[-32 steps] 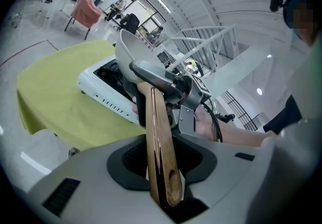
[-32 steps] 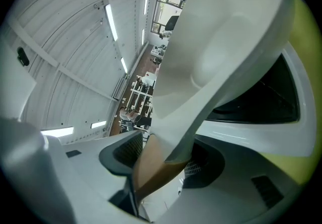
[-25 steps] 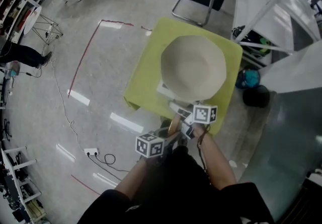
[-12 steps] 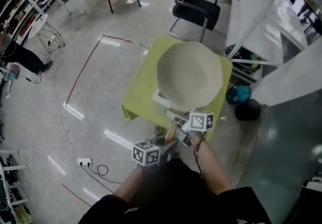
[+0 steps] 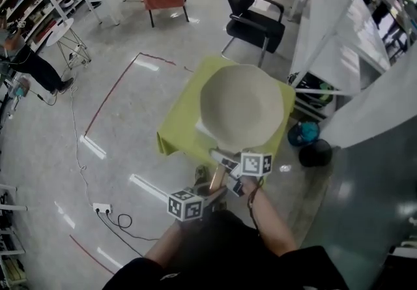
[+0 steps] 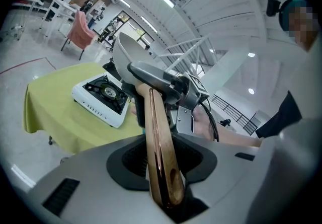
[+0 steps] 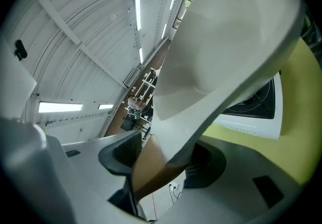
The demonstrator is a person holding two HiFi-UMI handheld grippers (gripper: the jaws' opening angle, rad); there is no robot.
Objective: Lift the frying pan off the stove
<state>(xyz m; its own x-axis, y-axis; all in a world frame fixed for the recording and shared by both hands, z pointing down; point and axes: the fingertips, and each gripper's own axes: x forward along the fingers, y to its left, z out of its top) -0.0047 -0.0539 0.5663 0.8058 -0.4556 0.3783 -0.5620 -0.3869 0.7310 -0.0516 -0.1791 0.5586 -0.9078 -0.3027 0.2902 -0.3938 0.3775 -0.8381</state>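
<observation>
Two grippers hold one pan (image 5: 241, 106) by its wooden handle (image 6: 158, 132). The left gripper (image 6: 163, 160) has its jaws clamped on the handle's near end, the wood running straight out between the pads. The right gripper (image 7: 151, 167) is closed on the same handle further up, close to where the wood meets the pan's grey neck.

The pan is cream-coloured, wide and empty. It hangs in the air above the table (image 5: 179, 119), clear of the stove (image 6: 100, 97). In the left gripper view the stove's black burner lies bare, with the pan raised above and to its right. In the head view the pan hides most of the tabletop, and only a white corner of the stove peeks out at the pan's near left edge.

A yellow-green cloth covers the table. On the floor beyond stands a black chair (image 5: 251, 12).
</observation>
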